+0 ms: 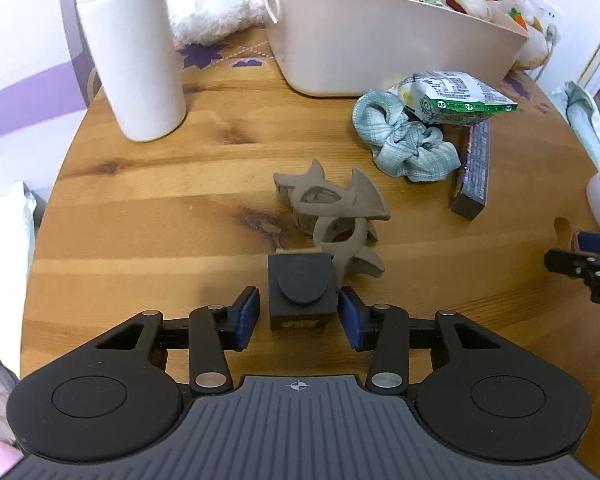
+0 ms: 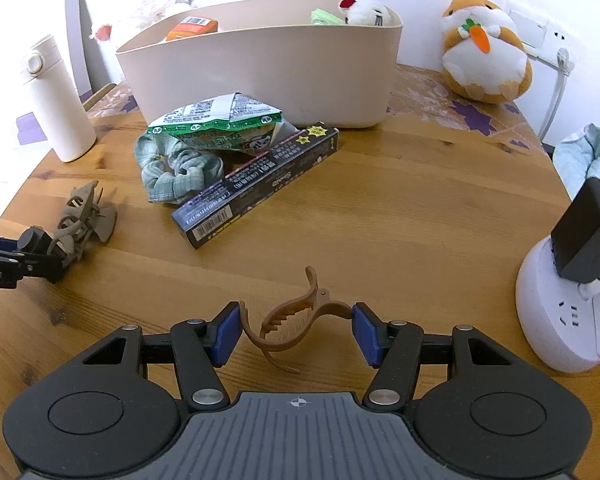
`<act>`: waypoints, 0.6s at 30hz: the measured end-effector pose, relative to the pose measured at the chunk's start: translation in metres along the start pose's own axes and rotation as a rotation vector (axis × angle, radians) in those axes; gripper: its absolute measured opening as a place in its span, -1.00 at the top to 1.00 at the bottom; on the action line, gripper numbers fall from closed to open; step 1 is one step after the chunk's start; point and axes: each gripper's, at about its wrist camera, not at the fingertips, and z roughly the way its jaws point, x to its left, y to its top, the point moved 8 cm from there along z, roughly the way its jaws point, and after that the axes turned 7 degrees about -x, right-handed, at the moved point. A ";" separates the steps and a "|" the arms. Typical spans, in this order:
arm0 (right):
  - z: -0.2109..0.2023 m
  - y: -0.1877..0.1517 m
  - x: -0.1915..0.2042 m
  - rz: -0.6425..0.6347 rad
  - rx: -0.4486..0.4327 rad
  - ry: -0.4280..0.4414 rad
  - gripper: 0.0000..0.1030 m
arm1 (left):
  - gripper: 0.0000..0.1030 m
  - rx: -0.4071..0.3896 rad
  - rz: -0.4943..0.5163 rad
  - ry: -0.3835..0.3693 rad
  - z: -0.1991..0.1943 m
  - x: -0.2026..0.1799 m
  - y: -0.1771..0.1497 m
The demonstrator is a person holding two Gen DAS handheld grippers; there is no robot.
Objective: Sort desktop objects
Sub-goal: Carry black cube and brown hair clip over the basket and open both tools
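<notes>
In the left wrist view my left gripper (image 1: 298,316) is open around a small black cube-shaped box (image 1: 302,290) on the wooden table; the blue pads stand just off its sides. A grey-brown hair claw (image 1: 332,216) lies right behind the box. In the right wrist view my right gripper (image 2: 296,332) is open around a brown hair clip (image 2: 292,320) lying on the table; its ends touch or nearly touch both pads. The beige bin (image 2: 260,68) stands at the back with toys and packets inside.
A green scrunchie (image 2: 176,176), a green snack packet (image 2: 220,128) and a long dark box (image 2: 256,184) lie in front of the bin. A white bottle (image 1: 132,48) stands back left. A white power strip with a black adapter (image 2: 572,280) stands at the right. A hamster plush (image 2: 484,48) sits back right.
</notes>
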 end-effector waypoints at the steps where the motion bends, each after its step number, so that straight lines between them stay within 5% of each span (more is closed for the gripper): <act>1: 0.000 -0.001 0.000 0.002 0.001 -0.001 -0.11 | 0.13 0.004 0.002 -0.004 -0.001 0.000 -0.002; 16: -0.004 -0.005 0.005 0.002 0.002 0.005 -0.11 | 0.21 -0.006 0.038 0.040 0.003 0.008 0.003; 18: -0.005 -0.005 0.005 -0.002 0.003 0.006 -0.11 | 0.38 -0.008 0.056 0.035 0.008 0.006 0.007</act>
